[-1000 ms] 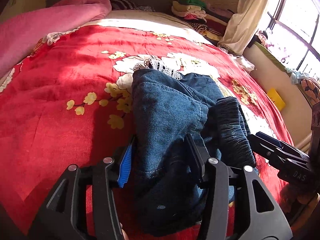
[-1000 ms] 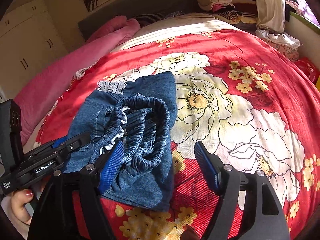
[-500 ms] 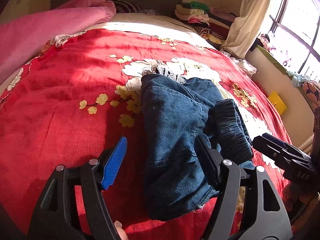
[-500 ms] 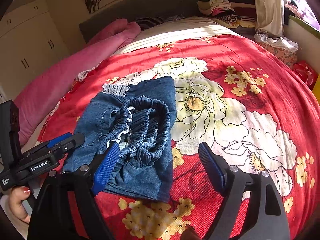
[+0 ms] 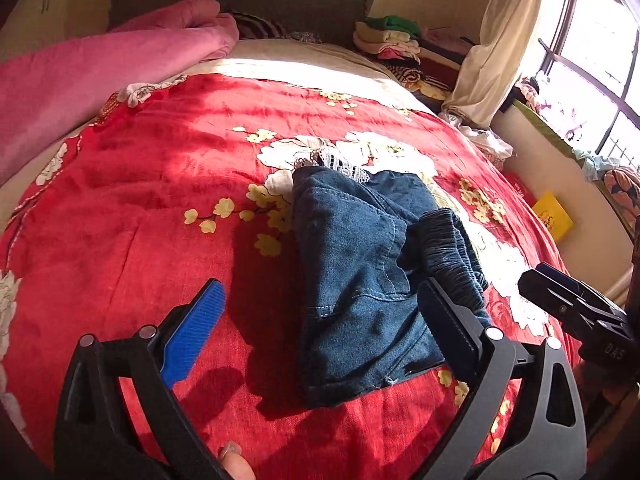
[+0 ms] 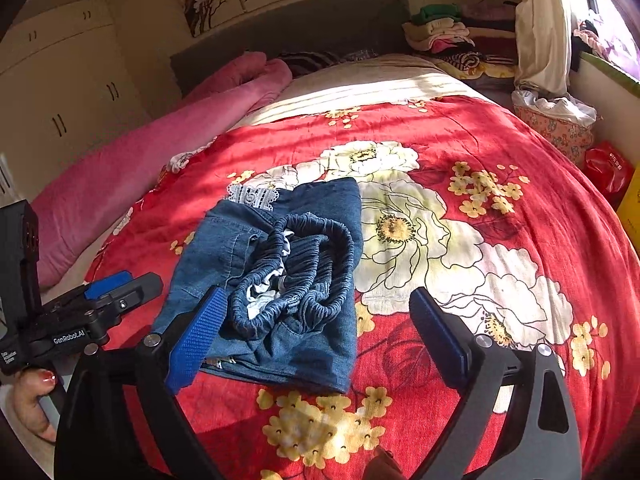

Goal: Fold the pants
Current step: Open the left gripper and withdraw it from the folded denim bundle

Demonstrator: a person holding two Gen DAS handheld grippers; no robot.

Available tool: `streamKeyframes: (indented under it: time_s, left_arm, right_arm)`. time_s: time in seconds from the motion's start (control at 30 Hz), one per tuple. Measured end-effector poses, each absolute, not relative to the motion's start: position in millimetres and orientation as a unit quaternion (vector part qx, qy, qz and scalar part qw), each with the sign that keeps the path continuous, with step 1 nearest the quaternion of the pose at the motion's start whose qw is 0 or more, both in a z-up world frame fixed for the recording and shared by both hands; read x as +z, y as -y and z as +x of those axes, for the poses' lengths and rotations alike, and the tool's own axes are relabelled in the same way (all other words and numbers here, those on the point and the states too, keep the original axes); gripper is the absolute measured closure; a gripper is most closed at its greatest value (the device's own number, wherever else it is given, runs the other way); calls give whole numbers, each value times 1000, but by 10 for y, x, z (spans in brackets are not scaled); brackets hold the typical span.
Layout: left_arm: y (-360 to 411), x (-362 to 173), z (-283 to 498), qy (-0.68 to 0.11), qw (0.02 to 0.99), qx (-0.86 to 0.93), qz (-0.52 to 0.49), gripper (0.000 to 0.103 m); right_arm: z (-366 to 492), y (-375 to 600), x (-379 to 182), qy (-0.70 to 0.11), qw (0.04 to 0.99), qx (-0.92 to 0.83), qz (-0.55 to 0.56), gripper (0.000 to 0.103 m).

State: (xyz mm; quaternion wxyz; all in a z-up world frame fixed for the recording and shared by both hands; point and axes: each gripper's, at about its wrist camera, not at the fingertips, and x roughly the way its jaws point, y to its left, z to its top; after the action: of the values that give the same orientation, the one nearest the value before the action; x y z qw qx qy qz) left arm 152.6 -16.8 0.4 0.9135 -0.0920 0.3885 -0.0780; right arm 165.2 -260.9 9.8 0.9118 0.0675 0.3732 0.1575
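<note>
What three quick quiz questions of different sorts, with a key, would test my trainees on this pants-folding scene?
1. True or false: the left gripper is clamped on the folded blue denim pants.
2. Multiple choice: what do the pants lie on? A) a bare wooden floor B) a red floral bedspread C) a rolled pink blanket
3. Short answer: which part of the pants sits bunched on top of the fold?

Key:
1. False. Both the left gripper and the right gripper have just been opening; no pad presses on the denim.
2. B
3. The elastic waistband.
</note>
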Motion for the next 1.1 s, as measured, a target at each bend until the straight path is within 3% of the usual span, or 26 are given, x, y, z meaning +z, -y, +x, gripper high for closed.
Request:
streamKeyframes:
  time_s: [0.57, 1.1]
  left_arm:
    - [198, 132, 1070, -377, 920, -73, -78, 10]
    - [382, -76, 488, -395, 914, -67, -59, 10]
  right_arm:
    - [1221, 2649, 319, -341, 924, 165, 50, 6]
    - [756, 2832, 2, -355, 922, 147, 44, 5]
